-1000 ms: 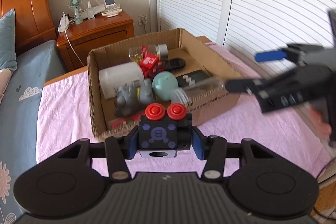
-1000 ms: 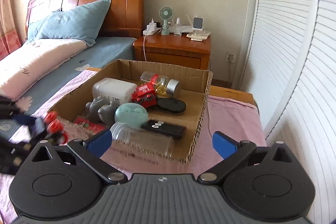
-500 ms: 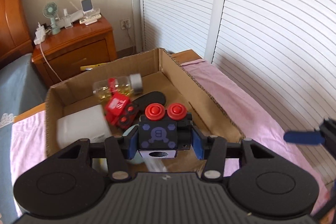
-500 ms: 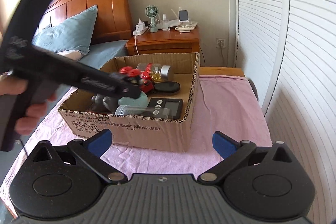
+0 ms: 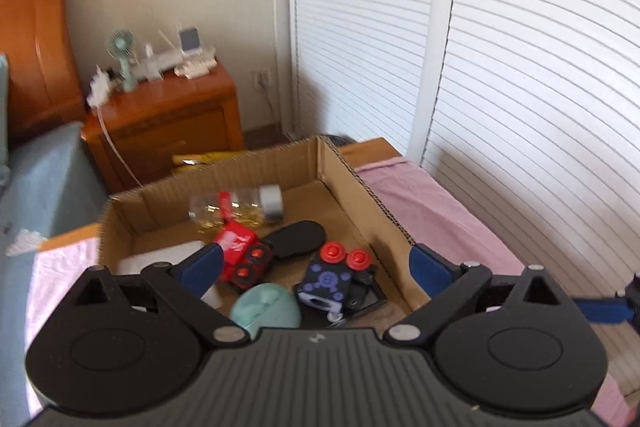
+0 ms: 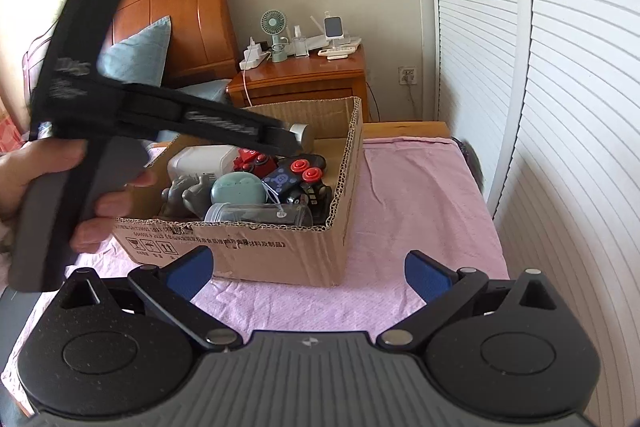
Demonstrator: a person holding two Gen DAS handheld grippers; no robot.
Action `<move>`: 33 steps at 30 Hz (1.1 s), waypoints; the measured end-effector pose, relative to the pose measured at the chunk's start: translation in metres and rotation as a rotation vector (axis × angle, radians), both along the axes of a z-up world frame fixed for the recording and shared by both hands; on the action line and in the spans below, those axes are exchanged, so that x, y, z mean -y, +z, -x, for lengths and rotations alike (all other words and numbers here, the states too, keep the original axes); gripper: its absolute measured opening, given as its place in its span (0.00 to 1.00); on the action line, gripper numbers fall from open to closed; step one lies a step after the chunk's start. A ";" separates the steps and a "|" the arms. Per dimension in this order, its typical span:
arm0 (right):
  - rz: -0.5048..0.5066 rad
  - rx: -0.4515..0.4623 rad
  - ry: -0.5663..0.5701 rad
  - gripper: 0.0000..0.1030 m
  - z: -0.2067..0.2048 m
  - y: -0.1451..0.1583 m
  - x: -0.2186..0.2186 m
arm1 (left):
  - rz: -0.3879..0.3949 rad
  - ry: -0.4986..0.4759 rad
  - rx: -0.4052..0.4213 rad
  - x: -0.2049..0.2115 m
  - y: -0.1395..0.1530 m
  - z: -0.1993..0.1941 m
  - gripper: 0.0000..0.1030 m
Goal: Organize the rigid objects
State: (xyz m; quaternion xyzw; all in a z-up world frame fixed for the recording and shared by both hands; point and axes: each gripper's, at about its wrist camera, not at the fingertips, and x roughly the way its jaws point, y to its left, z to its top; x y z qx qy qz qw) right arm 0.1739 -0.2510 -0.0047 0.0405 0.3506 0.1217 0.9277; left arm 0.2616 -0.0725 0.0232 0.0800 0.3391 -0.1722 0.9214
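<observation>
One brown cardboard box (image 6: 280, 259) sits on one pink cloth (image 6: 420, 211). Inside it can be counted one dark blue toy with two red round knobs (image 5: 332, 277), one red toy car (image 5: 240, 251), one mint-green rounded case (image 5: 266, 311), two clear jars (one with a silver lid (image 5: 236, 207), one lying at the near wall (image 6: 260, 215)), one white container (image 6: 200, 159), one grey animal figure (image 6: 186, 195) and one black oval piece (image 5: 298, 239).

Left tongs (image 5: 314, 265), just opened, empty above toy controller (image 5: 334, 277) in cardboard box (image 5: 248, 167).
</observation>
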 end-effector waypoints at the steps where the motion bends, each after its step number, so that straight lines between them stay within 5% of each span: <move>1: 0.011 -0.007 -0.014 1.00 0.000 0.002 -0.001 | -0.028 0.014 0.014 -0.003 0.005 0.009 0.96; 6: 0.062 -0.103 -0.123 1.00 -0.011 0.005 -0.004 | -0.125 0.103 0.025 -0.015 0.016 0.055 0.96; 15: 0.161 -0.150 -0.157 1.00 -0.002 0.010 -0.026 | -0.096 0.300 -0.084 -0.058 0.005 0.102 0.97; 33: 0.160 -0.143 -0.159 1.00 0.008 0.018 -0.040 | -0.052 0.357 -0.103 -0.070 0.007 0.119 0.97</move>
